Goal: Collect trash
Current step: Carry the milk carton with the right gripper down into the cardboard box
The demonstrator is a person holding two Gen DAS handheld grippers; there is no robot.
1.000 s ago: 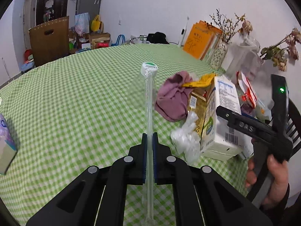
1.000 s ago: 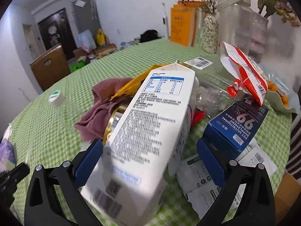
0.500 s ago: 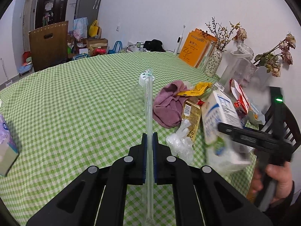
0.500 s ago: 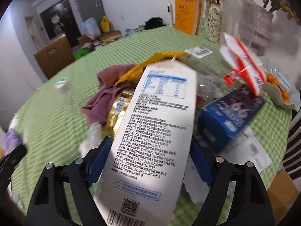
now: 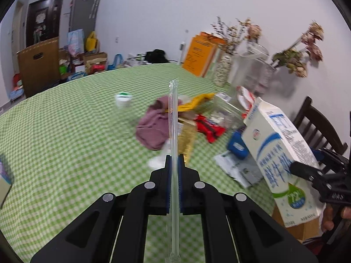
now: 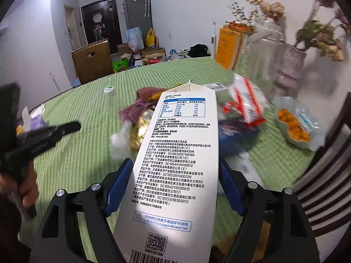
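My left gripper [image 5: 174, 157] is shut on a long straw in a clear wrapper [image 5: 173, 120] that sticks up past the fingers. My right gripper [image 6: 175, 168] holds a white and blue milk carton [image 6: 179, 153] between its blue pads, lifted off the green checked table [image 5: 65, 142]; its jaws are closing on the carton's sides. In the left wrist view the carton [image 5: 278, 153] hangs tilted at the right, over the table's edge. Left on the table are a purple cloth [image 5: 153, 127], a gold packet [image 5: 186, 135], a red wrapper [image 5: 210, 127] and a blue box [image 5: 237, 145].
A clear bottle with a white cap [image 5: 124, 99] stands further back on the table. Vases [image 5: 223, 72] and an orange bag [image 5: 201, 54] line the far right edge. A bowl of orange fruit [image 6: 294, 127] sits near a dark chair [image 5: 318, 129]. A tissue pack [image 5: 4, 182] lies at the left.
The right gripper's jaws narrowed onto the milk carton and lifted it off the table, up and toward the near right edge. The left gripper rose a little, keeping the straw.
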